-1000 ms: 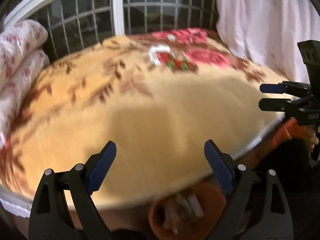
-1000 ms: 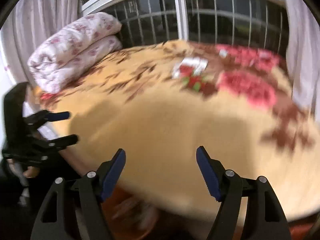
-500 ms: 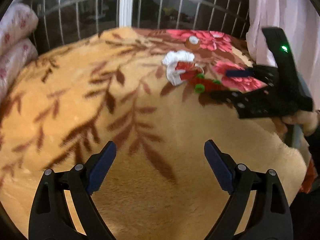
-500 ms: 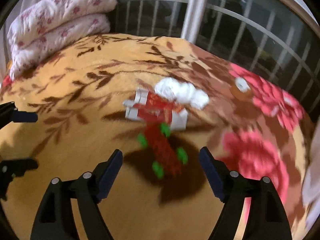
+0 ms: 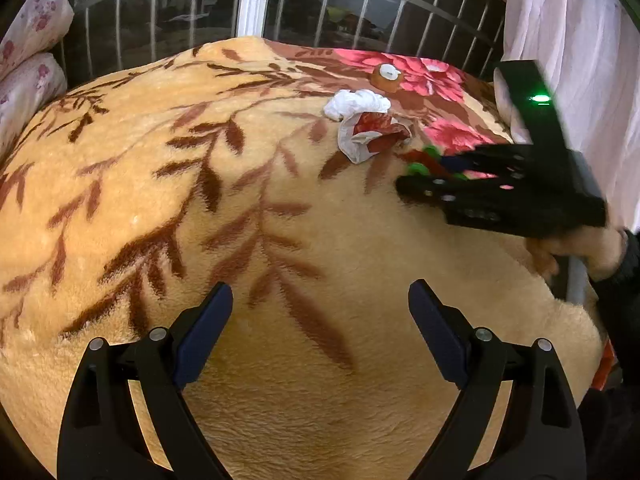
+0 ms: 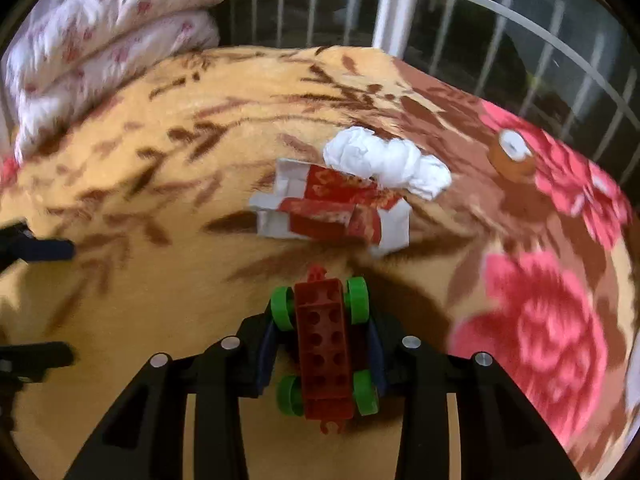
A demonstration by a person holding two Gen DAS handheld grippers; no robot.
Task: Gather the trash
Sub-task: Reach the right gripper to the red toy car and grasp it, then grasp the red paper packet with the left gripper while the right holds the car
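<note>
Red-brown brick toy car (image 6: 325, 356) w/ green wheels sits lower centre of the right wrist view, between the right gripper (image 6: 322, 344) jaws, which are closing on its sides. Crumpled white tissue (image 6: 386, 162) & torn red/white wrapper (image 6: 332, 208) lie just above it on the tan blanket (image 5: 200, 184). Left gripper (image 5: 320, 336) jaws spread wide, empty.

1. Your right gripper (image 6: 322, 344) has come in from off the bed's near edge to the toy car (image 6: 324, 356); its jaws, wide a second ago, are closing with the car between them.
2. Your left gripper (image 5: 320, 336) has moved from the near edge, above an orange bin, onto the blanket (image 5: 160, 200); the bin is gone from view.
3. The trash pile now sits closer in both views.
</note>
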